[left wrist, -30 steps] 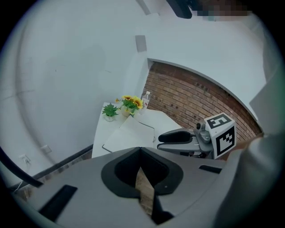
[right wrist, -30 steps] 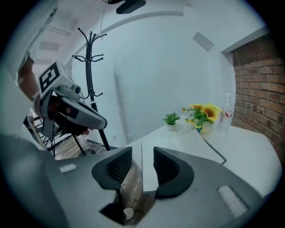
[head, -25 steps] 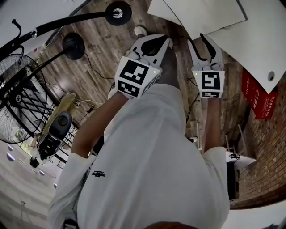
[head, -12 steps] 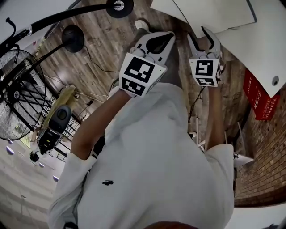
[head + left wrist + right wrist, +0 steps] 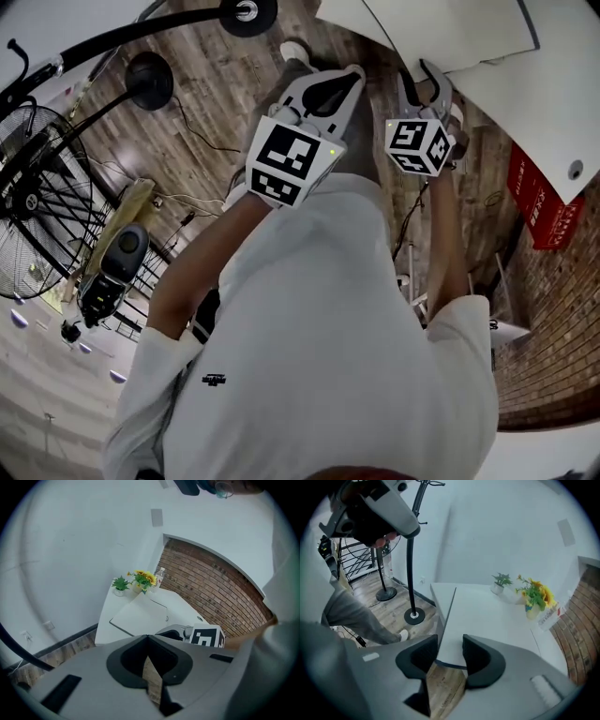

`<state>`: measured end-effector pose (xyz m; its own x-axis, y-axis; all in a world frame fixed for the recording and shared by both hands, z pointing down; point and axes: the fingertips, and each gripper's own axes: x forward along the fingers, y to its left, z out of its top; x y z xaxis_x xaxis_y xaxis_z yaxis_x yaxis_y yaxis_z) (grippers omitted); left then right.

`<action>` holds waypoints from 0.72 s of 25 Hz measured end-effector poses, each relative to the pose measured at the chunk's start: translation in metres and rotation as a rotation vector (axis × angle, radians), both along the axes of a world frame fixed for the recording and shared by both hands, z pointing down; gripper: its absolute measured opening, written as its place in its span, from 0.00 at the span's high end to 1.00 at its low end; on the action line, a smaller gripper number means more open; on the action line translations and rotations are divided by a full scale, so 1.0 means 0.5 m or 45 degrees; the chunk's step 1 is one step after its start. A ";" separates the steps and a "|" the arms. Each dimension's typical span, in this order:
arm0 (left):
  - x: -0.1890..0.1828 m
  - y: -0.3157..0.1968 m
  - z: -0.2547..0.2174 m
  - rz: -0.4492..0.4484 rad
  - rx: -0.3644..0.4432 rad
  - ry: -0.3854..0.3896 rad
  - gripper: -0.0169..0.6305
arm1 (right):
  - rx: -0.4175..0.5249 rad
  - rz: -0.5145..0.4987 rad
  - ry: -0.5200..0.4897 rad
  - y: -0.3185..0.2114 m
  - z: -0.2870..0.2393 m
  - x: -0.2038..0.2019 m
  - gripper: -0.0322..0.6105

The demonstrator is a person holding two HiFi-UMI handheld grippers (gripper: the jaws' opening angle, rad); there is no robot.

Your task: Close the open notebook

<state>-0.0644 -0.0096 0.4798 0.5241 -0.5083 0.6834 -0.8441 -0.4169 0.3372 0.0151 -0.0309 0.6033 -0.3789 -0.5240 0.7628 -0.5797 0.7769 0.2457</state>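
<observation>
At the table (image 5: 436, 596) edge, right claw (image 5: 450, 645) closing, notebook (image 5: 487, 616) edge between jaws, untouched.

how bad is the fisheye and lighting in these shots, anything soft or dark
Head view: heavy fisheye bows the white table edge; light is even, focus sharp. Left gripper view: black vignette all round, the red brick wall arcs, the grey left gripper near the lens is dim and soft. Right gripper view: same dark rim, the yellow flowers fairly sharp, no glare.
</observation>
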 end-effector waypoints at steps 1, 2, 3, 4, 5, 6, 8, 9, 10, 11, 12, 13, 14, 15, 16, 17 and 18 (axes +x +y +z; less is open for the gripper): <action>-0.001 0.000 -0.003 0.001 0.005 -0.001 0.96 | 0.003 0.010 0.007 -0.003 0.000 0.000 0.67; -0.002 -0.001 -0.007 -0.001 0.009 -0.001 0.96 | 0.005 0.013 0.018 -0.003 0.000 0.000 0.67; -0.002 -0.001 -0.009 -0.005 0.012 0.001 0.96 | 0.007 0.013 0.027 -0.003 0.000 0.001 0.67; -0.002 -0.002 -0.011 -0.012 0.013 0.005 0.96 | 0.008 0.019 0.029 -0.004 -0.001 0.003 0.67; -0.002 -0.001 -0.013 -0.018 0.014 0.007 0.96 | 0.003 0.033 0.019 -0.004 -0.002 0.006 0.68; -0.002 0.001 -0.014 -0.022 0.014 0.007 0.96 | -0.006 0.054 0.003 -0.005 -0.003 0.009 0.68; -0.003 0.006 -0.015 -0.023 0.015 0.005 0.96 | -0.022 0.083 -0.018 -0.007 -0.004 0.012 0.69; -0.006 0.009 -0.015 -0.020 0.016 0.004 0.96 | -0.026 0.090 -0.023 -0.006 -0.005 0.010 0.70; -0.009 0.013 -0.015 -0.019 0.015 0.003 0.96 | -0.029 0.093 -0.029 -0.004 -0.007 0.007 0.72; -0.012 0.014 -0.017 -0.021 0.013 0.004 0.96 | -0.031 0.097 -0.034 -0.002 -0.009 0.004 0.75; -0.013 0.015 -0.018 -0.024 0.011 0.005 0.96 | -0.032 0.104 -0.038 0.000 -0.011 0.003 0.76; -0.013 0.015 -0.020 -0.026 0.010 0.006 0.96 | -0.033 0.112 -0.038 0.000 -0.012 0.004 0.77; -0.011 0.016 -0.021 -0.026 0.010 0.005 0.96 | -0.036 0.120 -0.037 0.001 -0.012 0.006 0.78; -0.008 0.017 -0.022 -0.023 0.011 0.004 0.96 | -0.040 0.127 -0.036 0.001 -0.012 0.009 0.78; -0.005 0.018 -0.024 -0.021 0.014 0.004 0.96 | -0.044 0.132 -0.039 0.002 -0.013 0.012 0.79; -0.003 0.017 -0.026 -0.021 0.017 0.006 0.96 | -0.046 0.134 -0.044 0.002 -0.015 0.012 0.80; -0.001 0.015 -0.028 -0.023 0.020 0.007 0.96 | -0.047 0.134 -0.050 0.003 -0.017 0.012 0.82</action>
